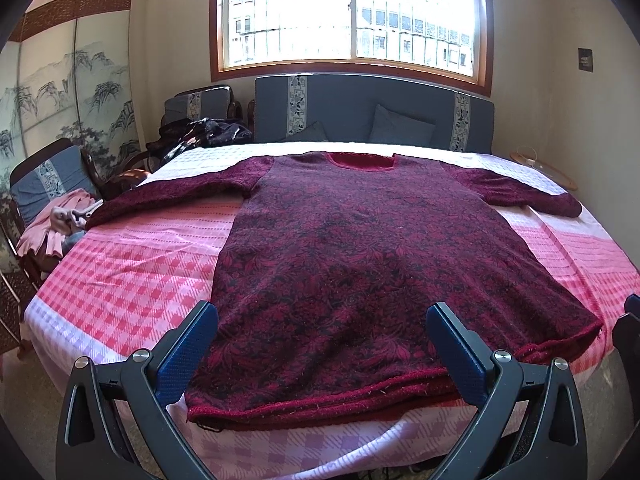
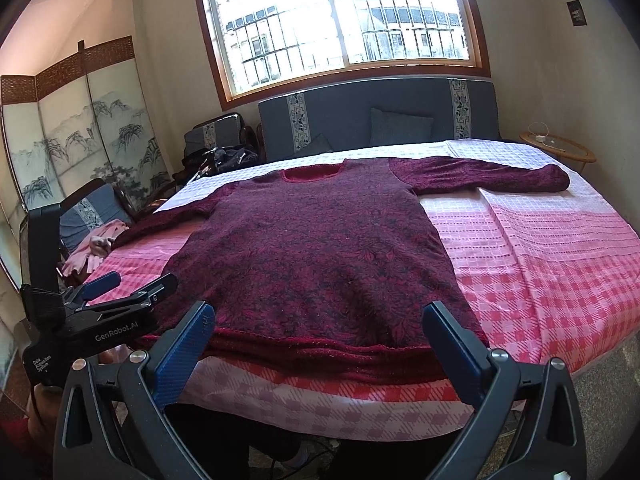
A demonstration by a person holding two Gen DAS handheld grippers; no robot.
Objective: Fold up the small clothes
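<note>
Both claws gaping wide, left gripper [image 1: 320, 344] and right gripper [image 2: 318, 342] hovering empty at the near hem. Maroon sweater [image 1: 360, 248] spread flat on the checked bedspread [image 1: 120, 280], sleeves out. Soft, floppy, probably weighty knit; best pinched at hem corners or shoulders.

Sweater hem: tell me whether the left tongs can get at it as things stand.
Probably yes. The left tongs are open and hover over the near hem of the sweater, which lies flat on the checked bedspread. Nothing lies between them.
</note>
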